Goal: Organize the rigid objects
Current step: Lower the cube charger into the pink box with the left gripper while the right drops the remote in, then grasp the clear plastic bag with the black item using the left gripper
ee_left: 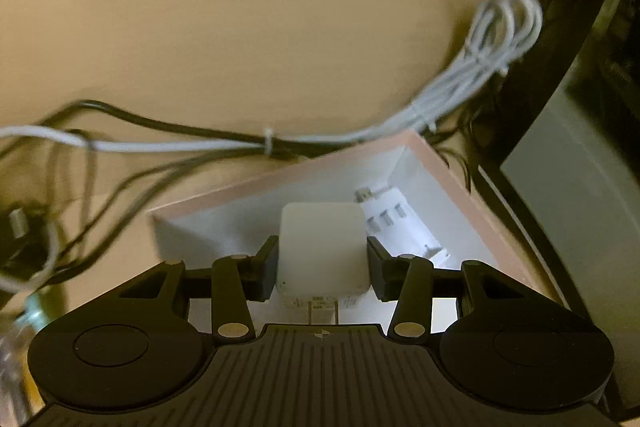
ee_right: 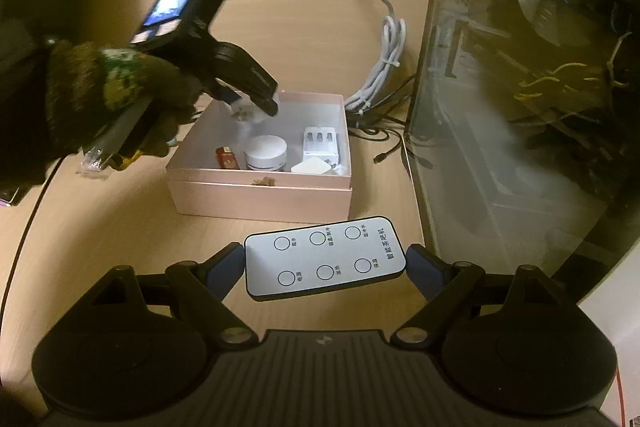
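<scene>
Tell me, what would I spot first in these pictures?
Probably the pink box in the middle of the wooden desk, already holding small gadgets. The left tool grips a white charger cube above it. In front of the box, a white remote lies between the open fingers of the right tool.

Left tool blurred; small brown thing on box rim unidentifiable.

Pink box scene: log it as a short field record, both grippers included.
left gripper: shut on white charger cube, over the pink box
right gripper: jaws either side of the white remote; grip unclear
box contents: round white jar, white power adapter, small red item
behind box: bundled white cable
</scene>
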Demonstrator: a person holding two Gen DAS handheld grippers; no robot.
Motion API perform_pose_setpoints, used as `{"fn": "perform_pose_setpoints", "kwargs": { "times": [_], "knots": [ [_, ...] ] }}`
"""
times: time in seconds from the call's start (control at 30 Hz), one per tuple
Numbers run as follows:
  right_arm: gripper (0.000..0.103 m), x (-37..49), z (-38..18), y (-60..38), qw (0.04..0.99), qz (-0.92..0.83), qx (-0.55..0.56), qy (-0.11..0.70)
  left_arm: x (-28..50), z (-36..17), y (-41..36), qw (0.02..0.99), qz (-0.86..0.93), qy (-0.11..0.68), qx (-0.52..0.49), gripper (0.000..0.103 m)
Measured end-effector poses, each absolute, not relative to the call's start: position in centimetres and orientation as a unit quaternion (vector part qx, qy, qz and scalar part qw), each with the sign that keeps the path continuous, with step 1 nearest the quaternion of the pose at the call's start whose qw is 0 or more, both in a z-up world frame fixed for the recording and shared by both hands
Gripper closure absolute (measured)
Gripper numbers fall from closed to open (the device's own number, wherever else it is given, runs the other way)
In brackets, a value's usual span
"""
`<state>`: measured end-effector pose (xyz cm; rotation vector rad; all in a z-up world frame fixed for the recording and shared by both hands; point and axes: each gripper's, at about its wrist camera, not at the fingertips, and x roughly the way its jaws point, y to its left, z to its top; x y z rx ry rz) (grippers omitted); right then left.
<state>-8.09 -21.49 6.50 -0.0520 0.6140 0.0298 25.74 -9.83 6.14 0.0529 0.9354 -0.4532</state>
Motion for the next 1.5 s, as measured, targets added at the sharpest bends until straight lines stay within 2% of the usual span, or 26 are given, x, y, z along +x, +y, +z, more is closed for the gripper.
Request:
{"fn": "perform_pose_setpoints", "kwargs": {
  "times": [0.07, 0.13, 0.27, 0.43, 0.53, 0.8, 1.0, 1.1, 1.2, 1.5],
  "knots": [
    [0.015, -8.0, 6.3, -21.6, 0.951, 0.013, -0.024, 0.308, 26.4, 5.3, -9.9, 0.866, -0.22, 0.448, 0.026, 0.05],
    [0.015, -7.6, 6.1, -21.7, 0.949, 0.014, -0.022, 0.315, 26.5, 5.4, -9.5, 0.872, -0.223, 0.437, 0.006, 0.054],
    [0.015, -6.6, 5.8, -21.7, 0.946, 0.02, -0.021, 0.323, 24.6, 7.8, -7.6, 0.884, -0.239, 0.4, -0.029, 0.054],
    [0.015, -4.0, 7.1, -21.3, 0.952, 0.043, -0.023, 0.303, 17.7, 11.0, -2.4, 0.911, -0.244, 0.326, -0.069, 0.054],
    [0.015, -1.0, 8.6, -20.7, 0.957, 0.059, -0.021, 0.283, 12.6, 11.1, 1.0, 0.921, -0.227, 0.305, -0.085, 0.054],
    [0.015, 8.4, 8.9, -18.0, 0.955, 0.073, -0.036, 0.285, 2.7, 7.8, 9.2, 0.921, -0.127, 0.348, -0.121, 0.054],
    [0.015, 12.8, 5.9, -17.1, 0.933, 0.071, -0.025, 0.353, -0.7, 5.9, 12.9, 0.923, -0.05, 0.37, -0.089, 0.054],
    [0.015, 13.1, 4.4, -17.2, 0.921, 0.06, -0.019, 0.384, -1.2, 5.5, 13.6, 0.921, -0.034, 0.38, -0.075, 0.054],
    [0.015, 11.9, 4.0, -17.6, 0.926, 0.055, -0.023, 0.373, -0.8, 5.3, 13.8, 0.92, -0.028, 0.385, -0.067, 0.054],
    [0.014, 4.7, 6.3, -17.1, 0.958, 0.056, -0.063, 0.276, 4.9, 7.6, 13.1, 0.939, -0.049, 0.337, -0.043, 0.054]
  ]
}}
